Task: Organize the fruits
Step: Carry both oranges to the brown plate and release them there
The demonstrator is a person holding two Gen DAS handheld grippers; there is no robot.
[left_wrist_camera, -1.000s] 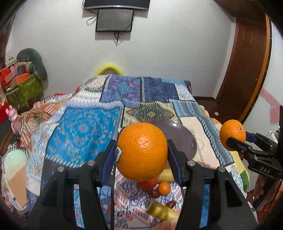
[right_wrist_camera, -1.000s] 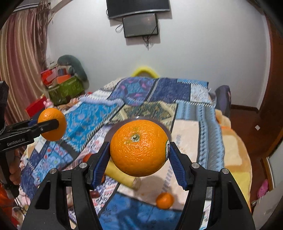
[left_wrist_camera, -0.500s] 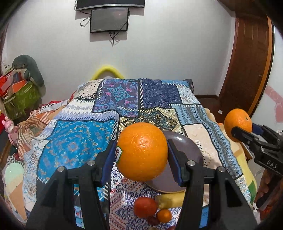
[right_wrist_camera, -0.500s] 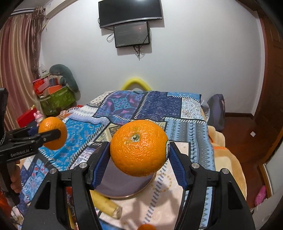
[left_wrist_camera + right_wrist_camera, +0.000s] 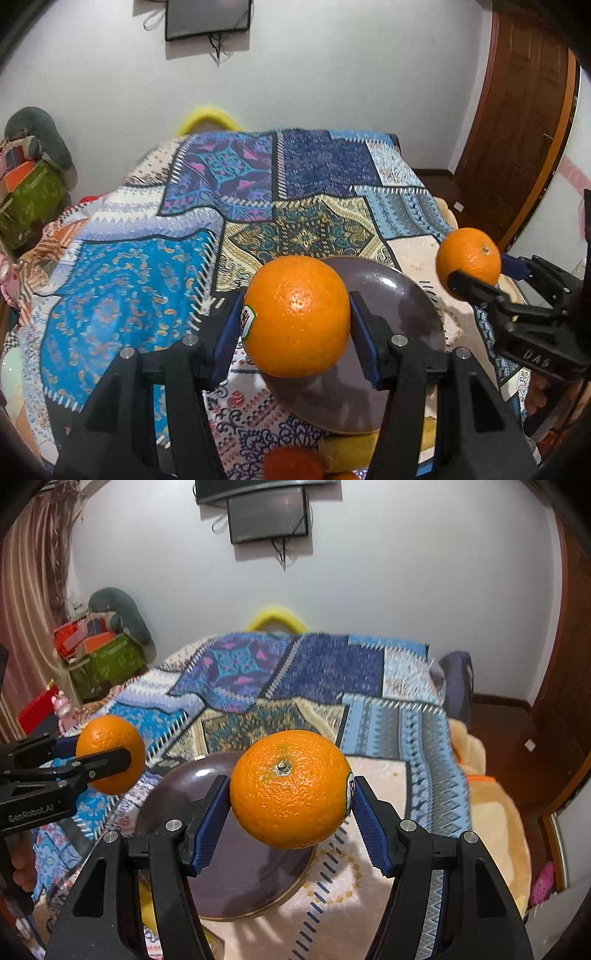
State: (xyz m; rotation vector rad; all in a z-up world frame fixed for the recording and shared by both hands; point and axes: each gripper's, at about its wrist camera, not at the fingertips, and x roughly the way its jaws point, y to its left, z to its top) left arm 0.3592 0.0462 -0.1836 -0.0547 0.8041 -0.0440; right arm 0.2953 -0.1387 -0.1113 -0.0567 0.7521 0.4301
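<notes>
My left gripper (image 5: pixel 295 332) is shut on a large orange (image 5: pixel 297 315) with a sticker on its left side. My right gripper (image 5: pixel 290 810) is shut on a second orange (image 5: pixel 290 788), stem up. Both are held in the air above a dark purple plate (image 5: pixel 402 314) on the patchwork bedspread; the plate also shows in the right wrist view (image 5: pixel 173 794). Each gripper appears in the other's view: the right one (image 5: pixel 480 269) at right with its orange (image 5: pixel 468 255), the left one (image 5: pixel 99 755) at left with its orange (image 5: pixel 110 738).
A banana (image 5: pixel 347 448) and a red fruit (image 5: pixel 290 463) lie on the bedspread (image 5: pixel 147 277) just before the plate. A yellow fruit (image 5: pixel 147 912) shows under the right gripper. Boxes and cushions (image 5: pixel 103 646) are stacked at far left. A wooden door (image 5: pixel 517 129) stands at right.
Both grippers have moved forward over the bed with their oranges. The plate now sits closer beneath them, and the loose fruits have slipped to the bottom edge of the views.
</notes>
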